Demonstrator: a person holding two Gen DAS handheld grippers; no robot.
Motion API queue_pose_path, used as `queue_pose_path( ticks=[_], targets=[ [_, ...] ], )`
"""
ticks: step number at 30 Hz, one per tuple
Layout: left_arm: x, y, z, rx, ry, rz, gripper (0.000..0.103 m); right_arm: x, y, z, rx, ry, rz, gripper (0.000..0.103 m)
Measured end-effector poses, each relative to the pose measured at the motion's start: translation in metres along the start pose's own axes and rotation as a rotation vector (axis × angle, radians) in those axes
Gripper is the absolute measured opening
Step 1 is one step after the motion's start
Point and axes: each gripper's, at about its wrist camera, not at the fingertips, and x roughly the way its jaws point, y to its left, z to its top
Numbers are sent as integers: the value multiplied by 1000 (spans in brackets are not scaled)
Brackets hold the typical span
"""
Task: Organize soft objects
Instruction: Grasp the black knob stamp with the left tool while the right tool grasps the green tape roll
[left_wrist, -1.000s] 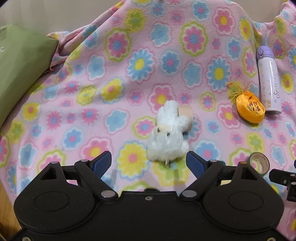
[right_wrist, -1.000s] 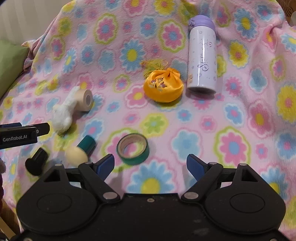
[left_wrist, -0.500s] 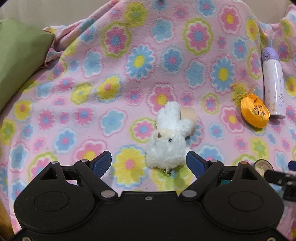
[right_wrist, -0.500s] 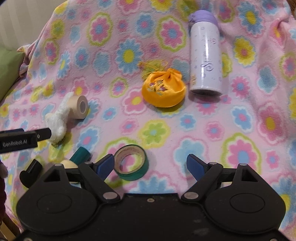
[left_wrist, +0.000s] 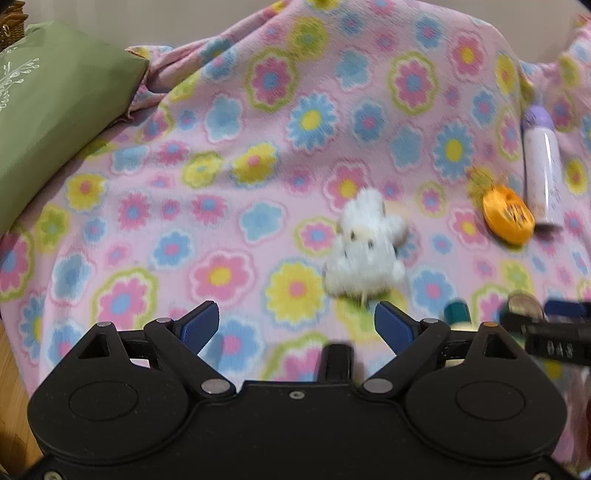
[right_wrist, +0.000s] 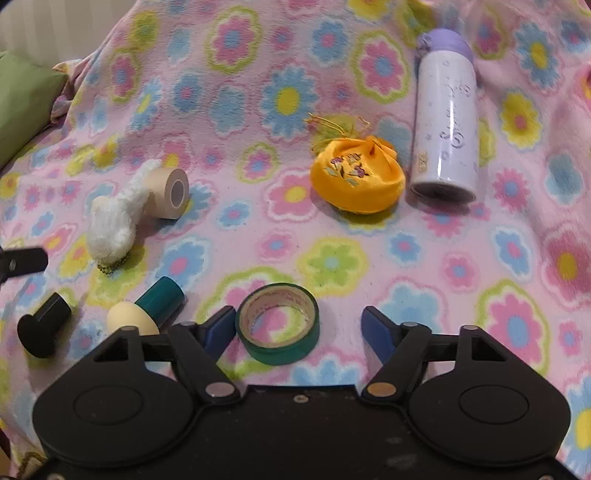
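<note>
The right gripper has sunk, jaws closing around the untouched green tape roll. The empty left gripper is opening, with the fluffy white plush toy now ahead to its right.

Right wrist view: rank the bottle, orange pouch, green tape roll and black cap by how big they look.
1. Bottle
2. Orange pouch and green tape roll: look alike; the tape lies nearer the camera, so unranked.
3. Black cap
</note>
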Motion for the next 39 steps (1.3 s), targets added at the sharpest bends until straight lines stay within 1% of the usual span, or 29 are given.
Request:
queue_pose_path(
  ticks=[2, 4, 9, 14, 17, 19, 21, 23, 25, 26, 28, 29, 30, 31, 32, 34, 39],
  targets=[
    [-2, -2, -8, 15, 6, -5, 89, 1, 3, -2, -17, -13, -1, 63],
    [-4, -4, -15, 28, 12, -15, 89, 2, 8, -4, -47, -20, -16, 62],
    [0, -10, -23, 52, 20, -26, 89, 1, 15, -11, -106, -47, -51, 61],
    [9, -14, -29, 52, 38, -26, 89, 1, 14, -14, -105, -68, -53, 61],
    [12, -16, -34, 53, 60, -33, 87, 0, 14, -18, -108, -88, -56, 61],
    [13, -17, -38, 56, 71, -37, 80, 0, 14, -20, -111, -99, -58, 61],
    [13, -18, -41, 57, 80, -41, 76, 0, 14, -20, -109, -103, -58, 61],
    [11, -18, -43, 58, 78, -41, 75, -1, 14, -20, -104, -103, -56, 61],
    [10, -20, -44, 60, 74, -44, 64, -1, 13, -20, -99, -103, -52, 61],
    [9, -20, -44, 61, 73, -50, 62, -2, 14, -20, -98, -103, -50, 59],
    [7, -23, -44, 68, 69, -62, 51, -3, 14, -20, -99, -103, -42, 54],
    [7, -24, -44, 71, 68, -67, 49, -4, 15, -20, -99, -103, -39, 50],
    [6, -25, -45, 72, 65, -70, 44, -5, 16, -20, -100, -102, -35, 47],
    [5, -26, -45, 75, 60, -70, 39, -7, 17, -21, -100, -101, -38, 47],
    [3, -27, -45, 82, 50, -66, 37, -8, 17, -21, -99, -98, -40, 47],
    [1, -28, -46, 87, 45, -66, 37, -9, 17, -21, -92, -92, -41, 47],
    [-6, -25, -44, 57, 49, -85, 37, -19, 13, -22, -52, -73, -36, 47]
  ],
)
